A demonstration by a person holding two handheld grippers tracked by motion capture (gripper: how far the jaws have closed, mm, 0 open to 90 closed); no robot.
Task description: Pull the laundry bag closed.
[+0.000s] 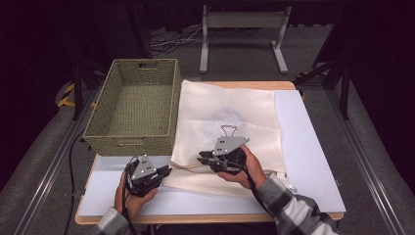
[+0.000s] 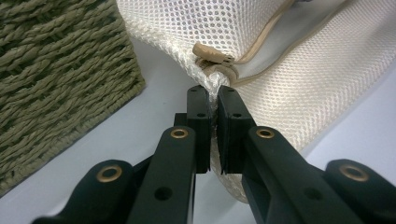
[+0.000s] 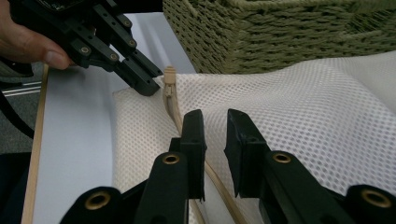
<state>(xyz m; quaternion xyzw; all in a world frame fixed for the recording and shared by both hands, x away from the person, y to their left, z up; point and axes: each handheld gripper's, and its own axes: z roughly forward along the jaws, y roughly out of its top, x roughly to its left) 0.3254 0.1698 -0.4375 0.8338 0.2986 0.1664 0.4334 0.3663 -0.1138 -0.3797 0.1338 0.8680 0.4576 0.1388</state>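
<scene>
Pinching cream mesh zippered laundry bag [image 2: 299, 88] corner: left tongs [image 2: 214, 100], closed on fabric, anchoring it beside tan zip pull [image 2: 212, 52]. Right tongs [image 3: 215, 123] slightly parted, empty, poised over zip at desk six o'clock.

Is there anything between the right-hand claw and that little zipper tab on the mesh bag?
Nothing visible stands in the way. The right claw hovers open over the mesh bag, with the zipper pull just ahead along the zip. The left claw pinches the bag's corner right beside the pull, so space there is tight.
</scene>
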